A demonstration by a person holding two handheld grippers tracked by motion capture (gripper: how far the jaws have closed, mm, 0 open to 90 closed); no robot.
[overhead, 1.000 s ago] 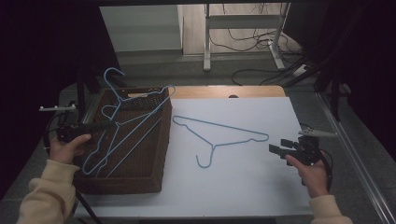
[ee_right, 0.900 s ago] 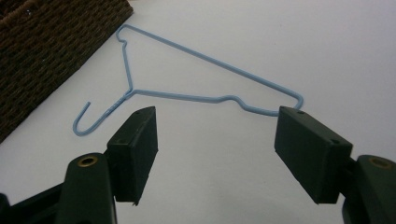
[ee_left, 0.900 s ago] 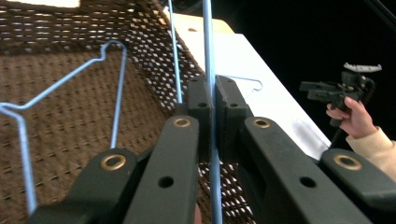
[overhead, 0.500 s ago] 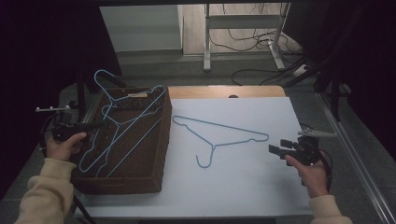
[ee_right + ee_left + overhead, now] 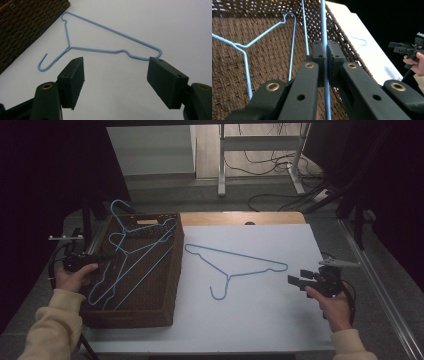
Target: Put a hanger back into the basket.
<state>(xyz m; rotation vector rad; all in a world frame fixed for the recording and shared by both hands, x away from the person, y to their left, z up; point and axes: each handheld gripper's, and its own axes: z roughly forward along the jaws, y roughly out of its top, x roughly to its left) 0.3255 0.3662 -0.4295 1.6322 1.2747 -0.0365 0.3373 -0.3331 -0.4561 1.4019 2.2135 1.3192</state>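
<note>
Thin blue wire hanger [image 5: 325, 37] clamped between pads of left gripper [image 5: 107, 256], jaws pressed together on the wire, left-centre of high view. Held hanger inside brown woven basket [image 5: 170, 270], hook [image 5: 118, 206] poking above far rim toward upper left of frame, long axis diagonal from lower left to upper right. More blue wire hangers [image 5: 125, 280] under it in basket, overlapping, count unclear. In left gripper view wire runs vertically up centre of frame between black jaws, coarse wicker weave [image 5: 262, 62] behind.

Second blue wire hanger [image 5: 235, 262] flat on white sheet [image 5: 260, 315], centre of high view, well apart from basket. Triangular shape, long bar running from upper left to right, hook [image 5: 218, 292] curling down toward bottom of frame. In right gripper view same hanger [image 5: 100, 51] across upper half, hook end at left, notched shoulder at right.

Right gripper [image 5: 295, 282] at right-centre of high view, held in hand [image 5: 334, 307], jaws wide apart, nothing between, pointing left toward right tip of flat hanger, just short of it. Black blocky pads [image 5: 72, 80], brass rivets.

Sheet smooth, matte, pale, over wooden tabletop [image 5: 240, 218] showing at far edge. Dark room, grey floor, metal stand legs [image 5: 260, 155] and loose cables [image 5: 280, 195] at top. Cream sleeves [image 5: 50, 330] at bottom corners.
</note>
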